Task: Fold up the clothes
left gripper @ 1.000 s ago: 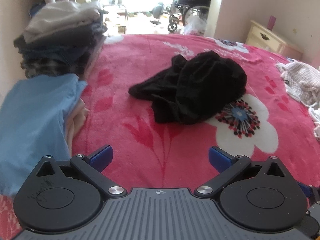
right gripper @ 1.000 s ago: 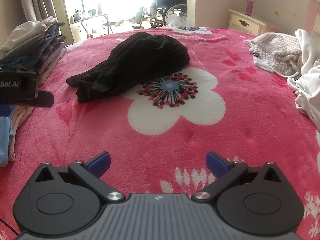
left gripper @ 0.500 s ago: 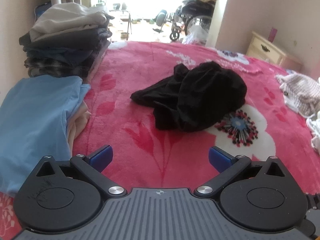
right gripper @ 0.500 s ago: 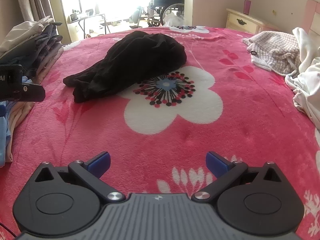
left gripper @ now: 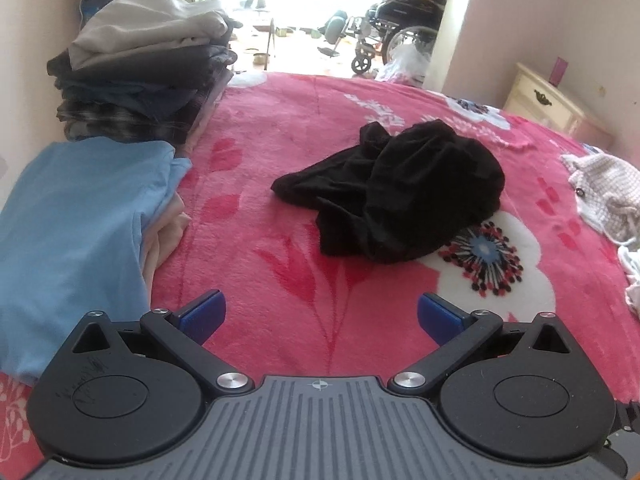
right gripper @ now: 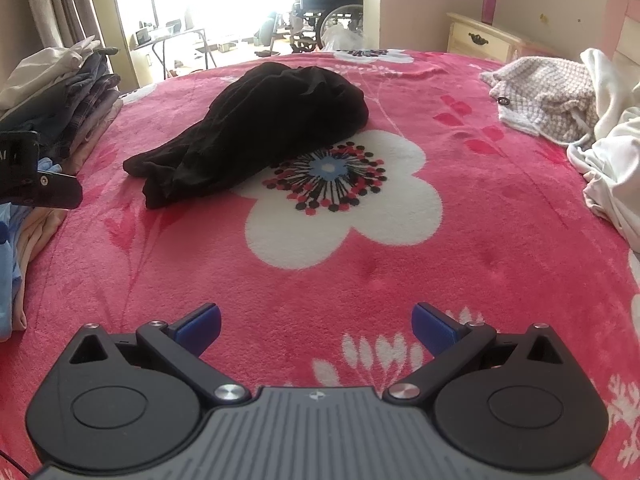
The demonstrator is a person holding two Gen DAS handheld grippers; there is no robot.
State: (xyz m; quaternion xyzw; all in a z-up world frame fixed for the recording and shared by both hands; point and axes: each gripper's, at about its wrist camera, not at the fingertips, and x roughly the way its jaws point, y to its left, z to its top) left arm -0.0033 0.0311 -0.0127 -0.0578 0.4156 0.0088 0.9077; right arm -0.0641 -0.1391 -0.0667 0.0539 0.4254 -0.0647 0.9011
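Note:
A crumpled black garment [left gripper: 400, 192] lies in a heap on the pink floral blanket [left gripper: 280, 280]; it also shows in the right wrist view [right gripper: 256, 128]. My left gripper [left gripper: 320, 316] is open and empty, held back from the garment above the blanket. My right gripper [right gripper: 316, 322] is open and empty, further from the garment [right gripper: 256, 128], over a white flower print. Part of the left gripper's body [right gripper: 32, 176] shows at the left edge of the right wrist view.
A folded light blue garment [left gripper: 76, 216] tops a low pile at left. A tall stack of folded clothes [left gripper: 144, 80] stands behind it. A checked garment [right gripper: 548, 96] and white clothes [right gripper: 612, 160] lie at right. A cream nightstand [right gripper: 480, 38] stands beyond the bed.
Both grippers have drawn back and risen slightly, so the black garment sits a little further off in both views. Both stay open and empty.

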